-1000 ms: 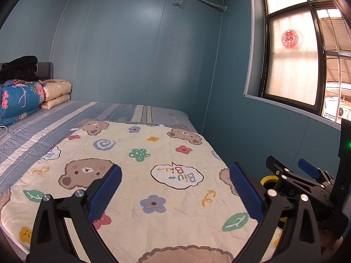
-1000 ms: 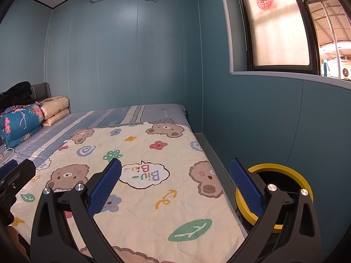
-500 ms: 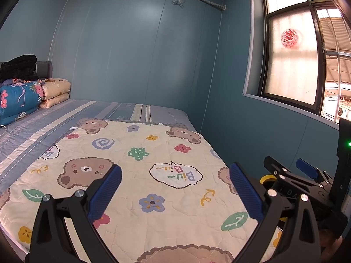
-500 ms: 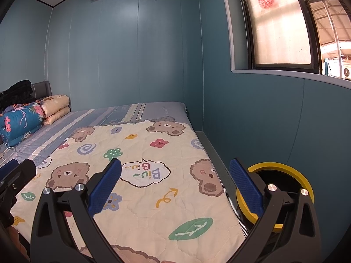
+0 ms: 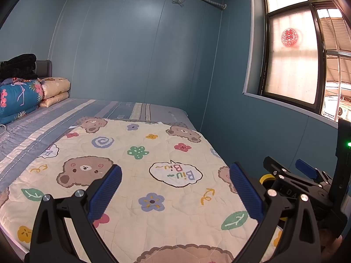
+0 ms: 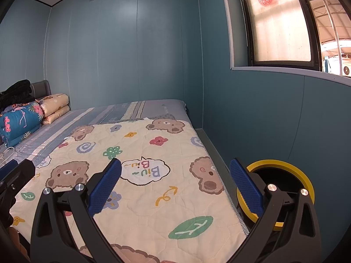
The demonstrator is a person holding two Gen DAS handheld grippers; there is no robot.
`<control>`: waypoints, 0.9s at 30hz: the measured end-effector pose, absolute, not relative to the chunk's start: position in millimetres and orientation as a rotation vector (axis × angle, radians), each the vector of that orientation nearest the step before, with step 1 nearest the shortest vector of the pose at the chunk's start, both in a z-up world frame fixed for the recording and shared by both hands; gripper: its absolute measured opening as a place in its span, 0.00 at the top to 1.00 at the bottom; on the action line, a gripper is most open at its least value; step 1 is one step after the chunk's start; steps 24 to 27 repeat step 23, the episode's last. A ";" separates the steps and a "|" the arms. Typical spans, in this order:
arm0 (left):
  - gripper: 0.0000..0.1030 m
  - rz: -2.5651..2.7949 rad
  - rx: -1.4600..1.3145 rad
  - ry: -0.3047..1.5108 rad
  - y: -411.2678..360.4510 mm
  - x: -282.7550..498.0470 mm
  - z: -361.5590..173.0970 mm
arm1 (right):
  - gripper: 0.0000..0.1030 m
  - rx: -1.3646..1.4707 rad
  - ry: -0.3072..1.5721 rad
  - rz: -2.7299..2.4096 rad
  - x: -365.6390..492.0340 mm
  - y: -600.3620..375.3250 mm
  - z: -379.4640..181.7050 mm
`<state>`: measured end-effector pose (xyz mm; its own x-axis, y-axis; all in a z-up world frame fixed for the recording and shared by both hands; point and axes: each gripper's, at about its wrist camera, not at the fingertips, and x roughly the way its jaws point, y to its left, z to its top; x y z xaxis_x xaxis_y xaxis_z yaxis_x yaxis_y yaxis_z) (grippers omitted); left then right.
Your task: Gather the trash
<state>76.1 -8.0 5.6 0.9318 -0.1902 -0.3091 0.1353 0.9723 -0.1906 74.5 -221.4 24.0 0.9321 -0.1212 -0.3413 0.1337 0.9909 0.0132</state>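
Blue walls and a bed (image 5: pixel 65 118) fill the space beyond the fingers, a bear-print quilt (image 6: pixel 153 186) spread beneath them. Right of the right gripper (image 6: pixel 175 186), a yellow-rimmed bin (image 6: pixel 283 164) is kept within reach. Both grippers, the left gripper (image 5: pixel 175 186) included, are held spread and empty, probably readied; no trash is seen.
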 end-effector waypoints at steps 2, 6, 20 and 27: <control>0.08 -0.167 -0.167 0.332 -8.1 76.1 5.7 | 0.08 0.036 0.348 -0.130 74.7 -221.5 23.7; 0.08 -0.166 -0.169 0.336 -7.5 76.4 4.3 | 0.08 0.037 0.354 -0.128 75.1 -221.6 22.1; 0.08 -0.174 -0.189 0.359 -4.6 81.2 0.9 | 0.08 0.037 0.363 -0.126 75.6 -221.8 20.1; 0.08 -0.173 -0.190 0.363 -3.9 82.3 0.2 | 0.08 0.036 0.363 -0.127 75.7 -221.8 19.2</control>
